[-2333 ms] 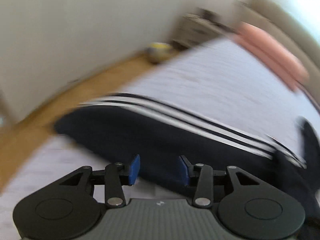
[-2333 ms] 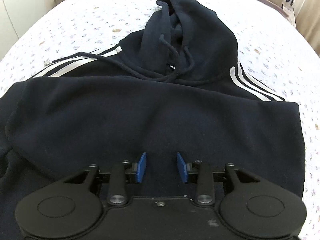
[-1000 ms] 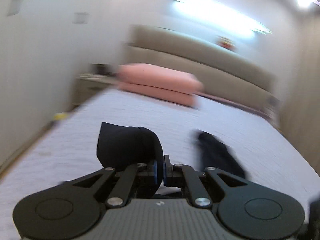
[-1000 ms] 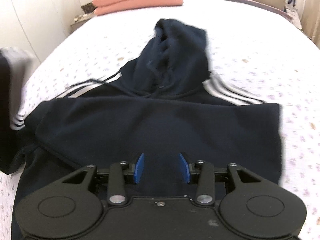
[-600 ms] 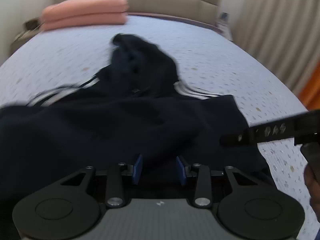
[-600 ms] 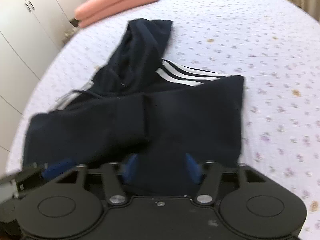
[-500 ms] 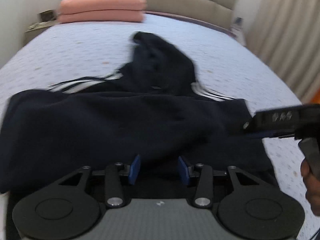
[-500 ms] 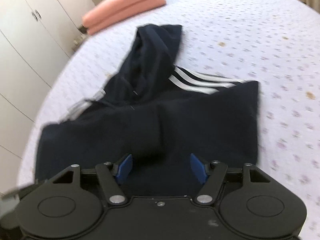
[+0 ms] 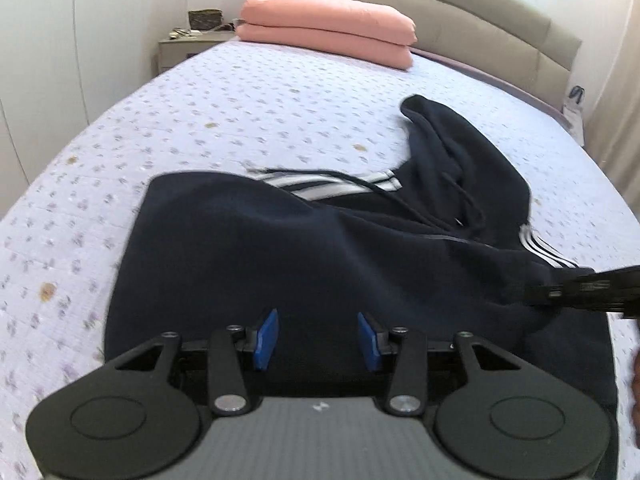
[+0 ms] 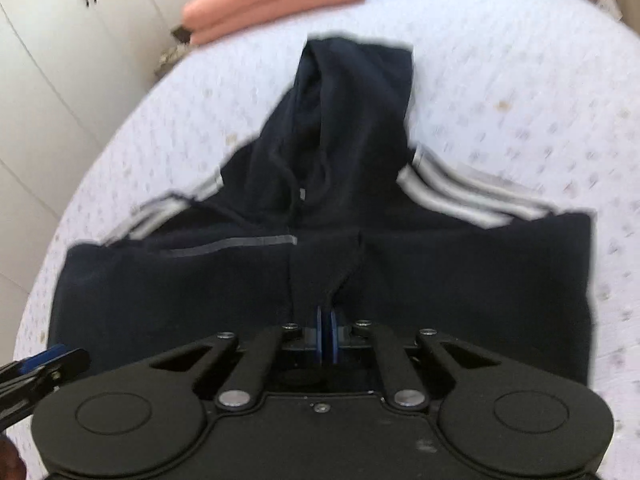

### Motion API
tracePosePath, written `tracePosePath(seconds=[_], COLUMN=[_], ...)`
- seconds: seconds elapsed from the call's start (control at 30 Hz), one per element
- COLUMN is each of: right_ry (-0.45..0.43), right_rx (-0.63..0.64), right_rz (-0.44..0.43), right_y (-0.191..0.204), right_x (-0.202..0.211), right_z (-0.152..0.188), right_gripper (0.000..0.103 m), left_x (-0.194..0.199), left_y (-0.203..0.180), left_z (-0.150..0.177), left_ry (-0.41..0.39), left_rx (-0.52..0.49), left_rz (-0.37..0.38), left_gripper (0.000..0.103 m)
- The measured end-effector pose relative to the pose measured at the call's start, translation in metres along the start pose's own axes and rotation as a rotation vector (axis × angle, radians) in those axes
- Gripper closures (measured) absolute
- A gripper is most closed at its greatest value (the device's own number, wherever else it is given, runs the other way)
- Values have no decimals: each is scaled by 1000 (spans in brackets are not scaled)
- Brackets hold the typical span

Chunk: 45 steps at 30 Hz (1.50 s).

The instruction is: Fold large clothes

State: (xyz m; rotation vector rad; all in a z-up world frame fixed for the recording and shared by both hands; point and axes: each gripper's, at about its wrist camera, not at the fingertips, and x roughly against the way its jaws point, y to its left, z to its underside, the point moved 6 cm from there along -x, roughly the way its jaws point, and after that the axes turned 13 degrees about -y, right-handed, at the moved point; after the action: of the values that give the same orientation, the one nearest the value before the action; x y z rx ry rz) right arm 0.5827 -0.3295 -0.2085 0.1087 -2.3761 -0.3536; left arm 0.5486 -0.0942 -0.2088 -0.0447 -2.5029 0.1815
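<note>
Pinching a raised fold of soft fleece, the right hand-held gripper [image 10: 327, 334] has its blue pads clenched on the dark navy hoodie [image 10: 360, 280]. The left hand-held gripper [image 9: 316, 338] hovers low over the near hem, pads spread and released. Beyond them the hoodie lies flat on the dotted lilac bed [image 9: 240, 104], white-striped sleeves folded in, hood pointing toward two stacked pink pillows [image 9: 326, 28].

Beige padded headboard [image 9: 440, 4], bedside table [image 9: 188, 46], white wardrobe [image 10: 60, 60].
</note>
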Motion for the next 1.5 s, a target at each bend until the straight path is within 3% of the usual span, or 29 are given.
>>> tracePosePath(seconds=[0.1, 0.23, 0.33, 0.43, 0.47, 0.53, 0.6, 0.63, 0.67, 0.73, 0.8, 0.83, 0.87, 0.93, 1.0, 1.03, 1.13, 1.17, 1.27, 1.33, 1.4, 1.43, 1.5], right_ry=[-79, -151, -111, 43, 78, 38, -18, -64, -116, -156, -110, -81, -52, 14, 124, 111, 142, 142, 27, -66, -154, -189, -231], right_rx=[-34, -55, -115, -192, -181, -161, -148, -125, -92, -38, 18, 47, 67, 41, 1, -1, 33, 18, 16, 55, 50, 45, 50], right_rz=[74, 295, 476, 508, 509, 521, 547, 561, 564, 537, 491, 483, 482, 497, 496, 486, 439, 414, 353, 318, 250, 208, 159], right_y=[-18, -56, -92, -122, -127, -127, -118, -110, -96, -71, -51, -46, -44, -53, -67, -71, -70, -69, -57, -46, -31, -24, -13], right_x=[39, 88, 90, 52, 40, 47, 67, 79, 90, 95, 79, 68, 55, 31, 7, 5, 11, 17, 34, 31, 16, 2, -26], right_z=[-20, -23, 0, 39, 47, 37, 19, 8, -2, -14, -10, -4, 3, 22, 43, 45, 31, 23, -17, -53, -86, -103, -127], right_gripper=[98, 98, 97, 79, 78, 73, 55, 36, 29, 35, 65, 87, 91, 91, 91, 91, 89, 87, 78, 77, 76, 67, 63], left_x=[-4, -13, -33, -62, -67, -70, -66, -62, -58, -48, -46, -49, -54, -71, -99, -110, -104, -96, -72, -74, -93, -112, -150], left_y=[10, 11, 5, -2, -3, -3, 0, 1, 0, -9, -19, -25, -30, -38, -35, -33, -40, -43, -42, -45, -58, -70, -92], left_z=[-13, -29, -29, -16, -13, -14, -19, -24, -30, -44, -51, -54, -53, -45, -28, -19, -23, -29, -67, -101, -135, -151, -171], left_ry=[-23, -41, -13, 39, 44, 46, 47, 43, 31, 2, -9, -6, 1, 32, 104, 141, 134, 138, 75, 24, -24, -36, -45], left_rx=[11, 1, -57, -134, -152, -172, -176, -173, -168, -148, -132, -125, -124, -154, -194, -208, -283, -317, -254, -181, -113, -90, -63], left_rz=[-1, 40, 50, 73, 83, 108, 136, 152, 173, 238, 296, 316, 325, 298, 215, 207, 254, 308, 412, 437, 437, 424, 403], left_gripper=[58, 58, 57, 57, 55, 52, 53, 53, 53, 54, 57, 60, 65, 69, 78, 79, 78, 77, 73, 71, 64, 62, 60])
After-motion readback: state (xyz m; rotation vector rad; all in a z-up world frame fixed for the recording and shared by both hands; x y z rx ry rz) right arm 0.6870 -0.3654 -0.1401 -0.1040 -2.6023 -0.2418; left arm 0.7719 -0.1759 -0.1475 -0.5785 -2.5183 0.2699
